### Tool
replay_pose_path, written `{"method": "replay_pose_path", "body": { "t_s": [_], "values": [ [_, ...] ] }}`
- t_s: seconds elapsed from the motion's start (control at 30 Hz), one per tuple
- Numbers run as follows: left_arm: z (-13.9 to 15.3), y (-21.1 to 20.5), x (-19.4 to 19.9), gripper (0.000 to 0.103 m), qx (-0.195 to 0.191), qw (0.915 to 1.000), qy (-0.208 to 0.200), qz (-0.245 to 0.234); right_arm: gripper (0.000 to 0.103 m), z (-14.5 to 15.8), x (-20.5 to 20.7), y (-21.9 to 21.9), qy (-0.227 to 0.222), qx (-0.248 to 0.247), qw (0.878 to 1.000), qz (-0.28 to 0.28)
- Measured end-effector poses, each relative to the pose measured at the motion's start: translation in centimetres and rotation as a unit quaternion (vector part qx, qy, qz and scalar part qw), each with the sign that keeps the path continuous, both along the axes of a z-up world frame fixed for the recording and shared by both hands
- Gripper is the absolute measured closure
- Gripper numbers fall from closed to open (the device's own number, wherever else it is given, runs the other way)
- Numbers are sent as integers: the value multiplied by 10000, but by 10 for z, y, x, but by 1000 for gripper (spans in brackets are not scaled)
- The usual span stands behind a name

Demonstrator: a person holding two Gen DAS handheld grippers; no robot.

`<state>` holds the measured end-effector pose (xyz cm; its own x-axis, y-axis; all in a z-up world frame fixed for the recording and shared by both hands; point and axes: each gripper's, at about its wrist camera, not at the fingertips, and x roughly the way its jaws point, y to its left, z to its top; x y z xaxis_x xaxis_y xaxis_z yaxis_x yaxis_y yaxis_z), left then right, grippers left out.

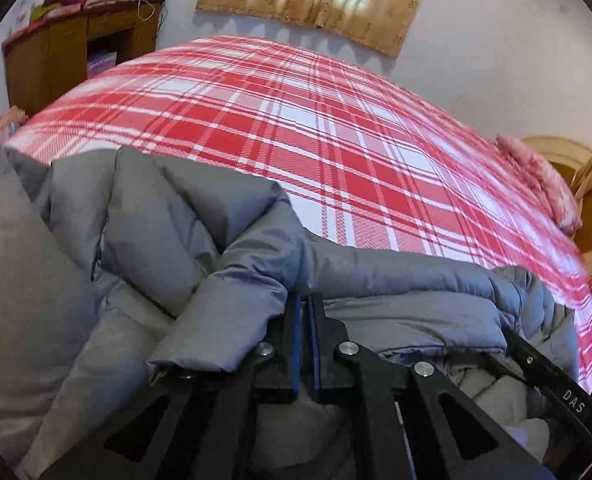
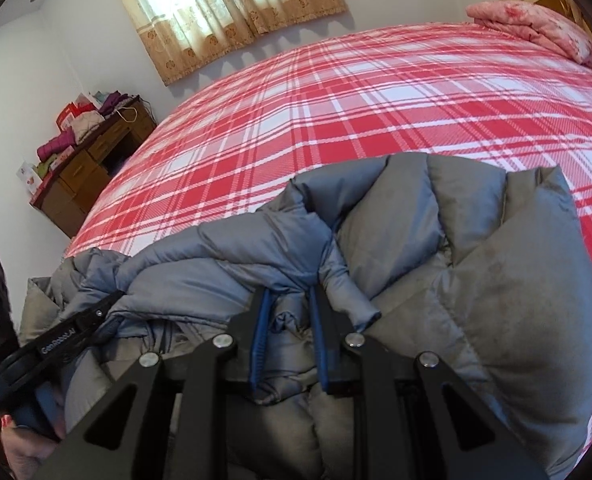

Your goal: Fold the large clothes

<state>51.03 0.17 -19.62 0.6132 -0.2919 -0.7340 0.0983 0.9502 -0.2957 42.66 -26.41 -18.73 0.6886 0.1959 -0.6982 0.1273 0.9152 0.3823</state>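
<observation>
A grey puffer jacket (image 1: pixel 167 216) lies bunched on the near side of a bed with a red and white plaid sheet (image 1: pixel 296 120). My left gripper (image 1: pixel 304 296) is shut, its blue pads pinched on a thin edge of the jacket under a folded sleeve. In the right wrist view the jacket (image 2: pixel 476 240) bulges at the right, and my right gripper (image 2: pixel 288 294) is shut on a thick fold of it that fills the gap between the pads. The left gripper (image 2: pixel 113 294) shows there at the lower left, its tip in gathered fabric. The right gripper's finger (image 1: pixel 536 360) crosses the left view's lower right.
The plaid sheet (image 2: pixel 336 100) stretches bare beyond the jacket. A folded pink quilt (image 2: pixel 536 28) lies at the bed's far corner by a headboard (image 1: pixel 556 152). A wooden desk (image 2: pixel 87 172) piled with clothes stands by the wall, and a curtained window (image 2: pixel 223 4) is behind the bed.
</observation>
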Motion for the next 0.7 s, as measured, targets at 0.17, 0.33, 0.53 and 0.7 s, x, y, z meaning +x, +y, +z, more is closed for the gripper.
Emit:
{"method": "replay_pose_path", "body": {
  "t_s": [0.17,0.33,0.53,0.7],
  "values": [
    [-2,-5,4,100,33,10000,-46,29,83,-3,-5,-10,-75,427,9990,-130],
    [-2,-5,1,100,-38,10000,-51,34,84,-4,-7,-11,-27,480,9986,-198],
    [1,-11,0,100,249,9996,-98,31,83,2,5,9,204,-345,9992,-61],
    [1,-7,-1,100,158,9998,-71,27,83,15,10,14,482,-756,9959,115]
  ]
}}
